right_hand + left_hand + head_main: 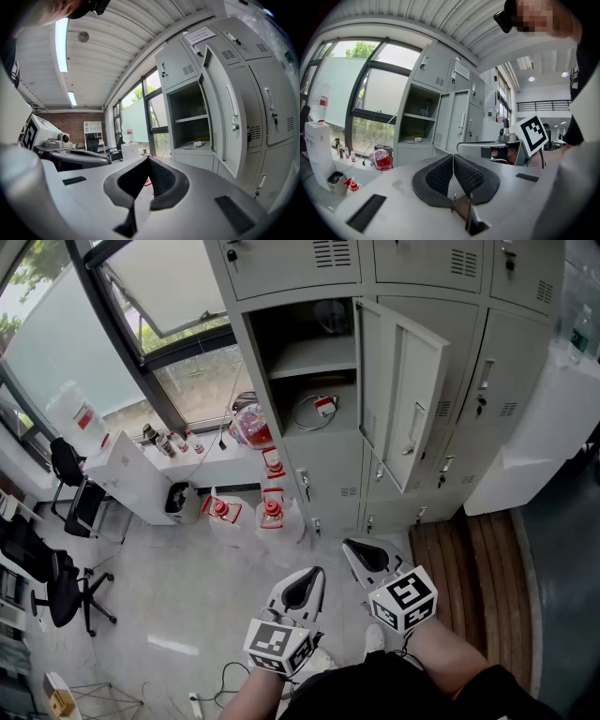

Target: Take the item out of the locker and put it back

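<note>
Well ahead, cable coil (314, 412) on open locker (259, 362) shelf, left tongs (316, 572), right tongs (350, 546) closed, empty, far off.

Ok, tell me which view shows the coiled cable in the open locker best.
The head view: it looks down into the open locker, so the coiled cable shows as a full loop. In the left gripper view and the right gripper view it lies small and flat on the shelf.
</note>
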Action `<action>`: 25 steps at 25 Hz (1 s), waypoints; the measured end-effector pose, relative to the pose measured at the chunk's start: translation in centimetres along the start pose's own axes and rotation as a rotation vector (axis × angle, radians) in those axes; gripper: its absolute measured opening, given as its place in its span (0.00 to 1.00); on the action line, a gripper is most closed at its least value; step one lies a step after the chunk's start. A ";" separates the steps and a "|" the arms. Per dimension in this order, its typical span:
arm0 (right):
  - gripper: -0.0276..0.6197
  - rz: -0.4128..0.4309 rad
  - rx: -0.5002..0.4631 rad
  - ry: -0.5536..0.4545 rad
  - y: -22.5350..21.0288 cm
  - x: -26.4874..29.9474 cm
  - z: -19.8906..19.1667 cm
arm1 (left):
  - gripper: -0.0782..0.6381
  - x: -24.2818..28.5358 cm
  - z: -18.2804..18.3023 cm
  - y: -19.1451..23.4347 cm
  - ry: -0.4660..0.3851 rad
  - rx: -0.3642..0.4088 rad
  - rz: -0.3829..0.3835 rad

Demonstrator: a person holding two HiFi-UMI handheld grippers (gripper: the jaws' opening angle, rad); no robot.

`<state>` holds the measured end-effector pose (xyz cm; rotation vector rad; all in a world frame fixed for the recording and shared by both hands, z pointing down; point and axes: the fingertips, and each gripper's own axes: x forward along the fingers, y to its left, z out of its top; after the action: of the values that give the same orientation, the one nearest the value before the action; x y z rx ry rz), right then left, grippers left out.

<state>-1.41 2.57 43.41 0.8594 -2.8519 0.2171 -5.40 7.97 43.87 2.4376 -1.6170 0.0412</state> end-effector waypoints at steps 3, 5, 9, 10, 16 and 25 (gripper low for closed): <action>0.12 0.004 0.000 -0.002 -0.2 0.0 0.1 | 0.13 0.2 0.1 -0.1 0.005 0.004 0.007; 0.12 0.010 -0.001 -0.008 -0.2 0.0 0.1 | 0.13 0.3 -0.2 -0.2 0.006 0.011 -0.002; 0.12 0.019 -0.054 -0.024 -0.2 -0.1 0.5 | 0.13 0.7 -0.3 -0.3 0.008 0.013 0.002; 0.12 0.021 -0.064 -0.024 -0.3 0.0 0.6 | 0.13 0.9 -0.3 -0.4 0.009 0.013 0.004; 0.12 0.042 -0.066 -0.026 -1.6 0.0 0.9 | 0.13 2.1 -0.1 -0.7 0.011 0.020 0.024; 0.12 0.082 -0.071 -0.042 -5.0 -0.2 1.7 | 0.13 5.1 0.5 -1.7 0.005 0.023 0.077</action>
<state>1.32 -1.78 42.14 0.7425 -2.9174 0.1073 -1.87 3.84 43.81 2.3895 -1.7171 0.0783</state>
